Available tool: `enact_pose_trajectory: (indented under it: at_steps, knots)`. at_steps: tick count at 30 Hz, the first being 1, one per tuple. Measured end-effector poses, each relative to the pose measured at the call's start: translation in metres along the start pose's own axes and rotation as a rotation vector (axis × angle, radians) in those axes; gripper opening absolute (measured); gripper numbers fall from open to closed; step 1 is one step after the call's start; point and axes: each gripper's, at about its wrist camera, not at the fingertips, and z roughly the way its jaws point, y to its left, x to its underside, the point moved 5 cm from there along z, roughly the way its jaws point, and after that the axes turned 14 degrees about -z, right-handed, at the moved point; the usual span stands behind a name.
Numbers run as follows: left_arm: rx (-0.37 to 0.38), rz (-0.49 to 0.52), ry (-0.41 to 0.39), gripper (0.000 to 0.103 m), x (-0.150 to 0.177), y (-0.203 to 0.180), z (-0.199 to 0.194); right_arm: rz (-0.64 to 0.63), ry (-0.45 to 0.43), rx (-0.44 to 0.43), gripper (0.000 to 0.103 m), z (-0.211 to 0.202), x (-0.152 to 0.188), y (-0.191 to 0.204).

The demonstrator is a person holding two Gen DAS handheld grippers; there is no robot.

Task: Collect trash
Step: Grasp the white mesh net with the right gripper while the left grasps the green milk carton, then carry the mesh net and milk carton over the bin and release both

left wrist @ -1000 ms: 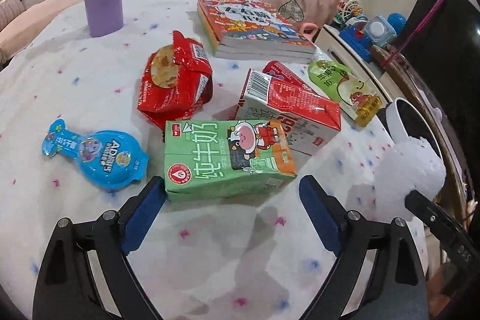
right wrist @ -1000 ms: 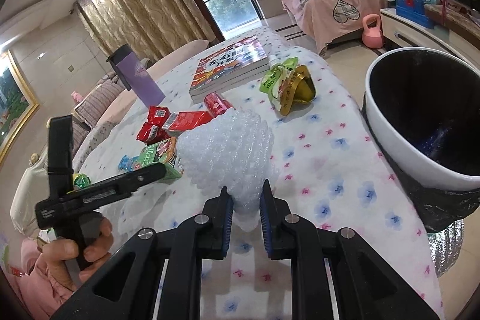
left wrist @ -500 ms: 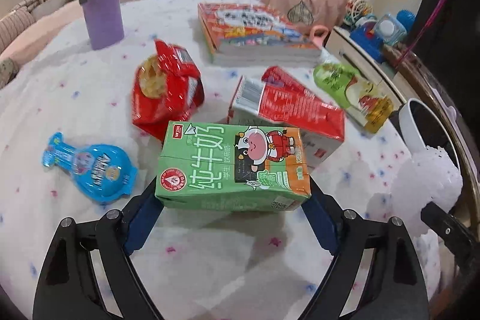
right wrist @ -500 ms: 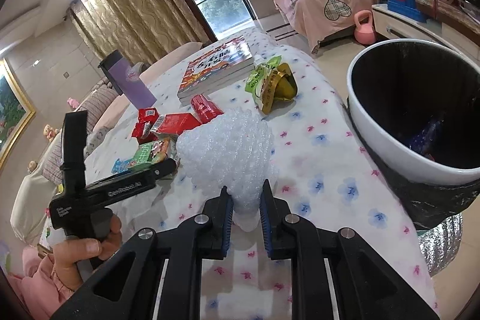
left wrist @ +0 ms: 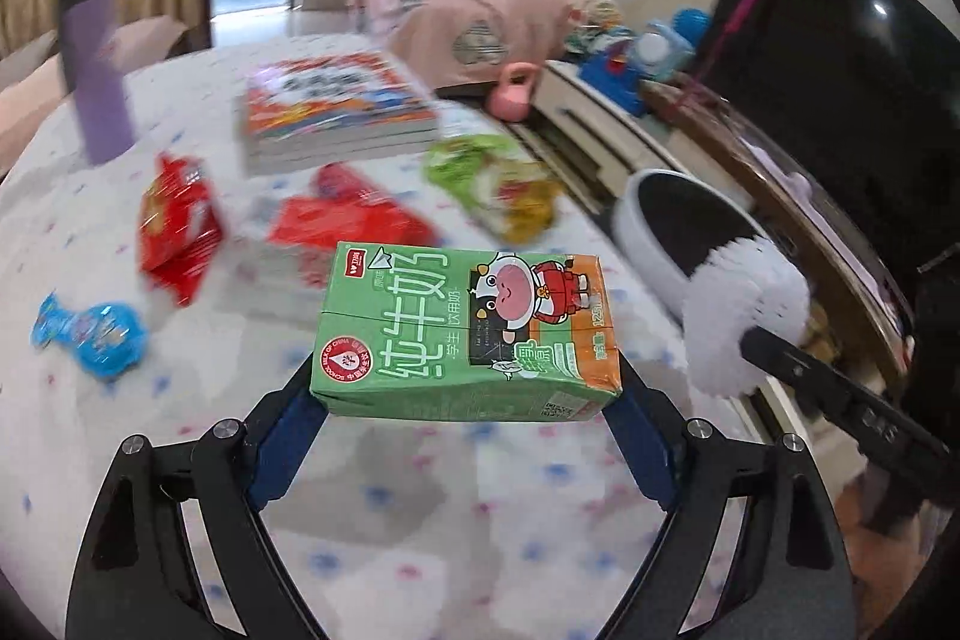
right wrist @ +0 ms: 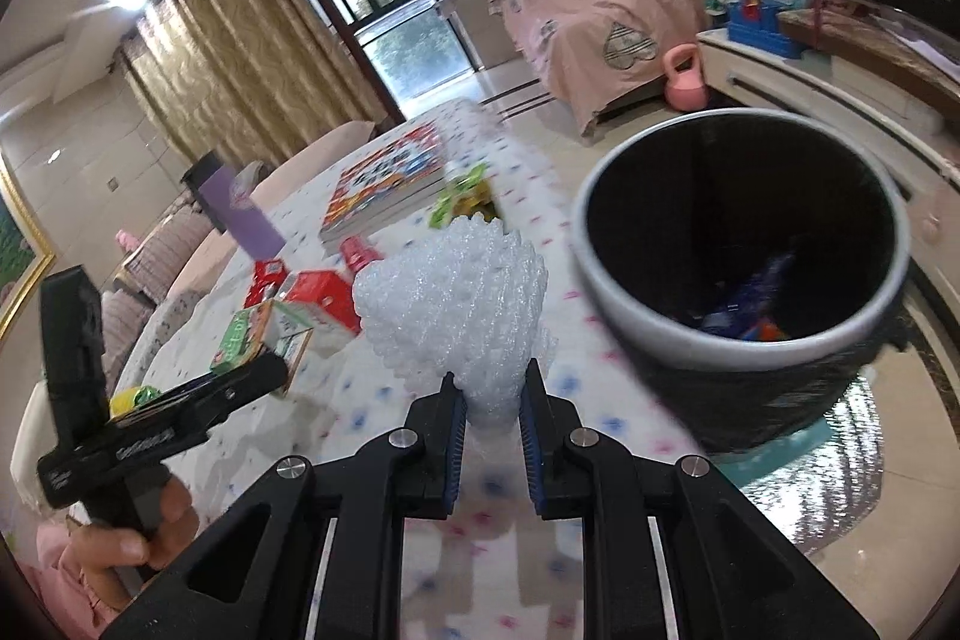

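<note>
My left gripper [left wrist: 468, 394] is shut on a green milk carton [left wrist: 462, 328], which it holds flat and clear of the flowered tablecloth [left wrist: 420, 532]. My right gripper [right wrist: 489, 388] is shut on the narrow end of a white foam net [right wrist: 456, 298]; the net hangs over the table's edge beside the bin. The white bin [right wrist: 660, 334] with a black liner stands on the floor just right of the table, with some trash at its bottom. From the right wrist view the carton [right wrist: 258, 334] shows at the left in the other gripper, a hand on its handle.
Left on the table are a red snack bag [left wrist: 177, 220], a red carton [left wrist: 342, 226], a blue jelly pack [left wrist: 96, 340] and a green pouch [left wrist: 492, 178]. A stack of books [left wrist: 336, 112] and a purple bottle [left wrist: 96, 76] stand farther back.
The left gripper's fingers closed around the green carton and lifted it off the table. The right gripper with the foam net moved closer to the bin.
</note>
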Motion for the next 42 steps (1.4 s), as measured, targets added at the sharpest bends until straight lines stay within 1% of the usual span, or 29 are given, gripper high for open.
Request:
enact_pose_trajectory:
  at_steps: [9,15,21,27,33,42]
  knots:
    - [0.062,0.09,0.02,0.088,-0.001,-0.058,0.012,0.045,-0.044,0.08,0.017,-0.034,-0.006,-0.049]
    - [0.095,0.151,0.033,0.088,-0.003,-0.095,0.025,0.062,-0.057,0.117,0.017,-0.043,-0.013,-0.074]
    - [0.11,0.198,0.051,0.088,-0.006,-0.124,0.042,0.074,-0.059,0.135,0.017,-0.046,-0.021,-0.095]
    - [0.12,0.222,0.082,0.088,-0.011,-0.143,0.058,0.086,-0.046,0.139,0.017,-0.042,-0.027,-0.115]
    - [0.114,0.241,0.094,0.088,-0.013,-0.158,0.072,0.086,-0.035,0.15,0.018,-0.038,-0.032,-0.128]
    - [0.101,0.262,0.121,0.089,-0.014,-0.17,0.093,0.096,-0.007,0.154,0.019,-0.026,-0.035,-0.143]
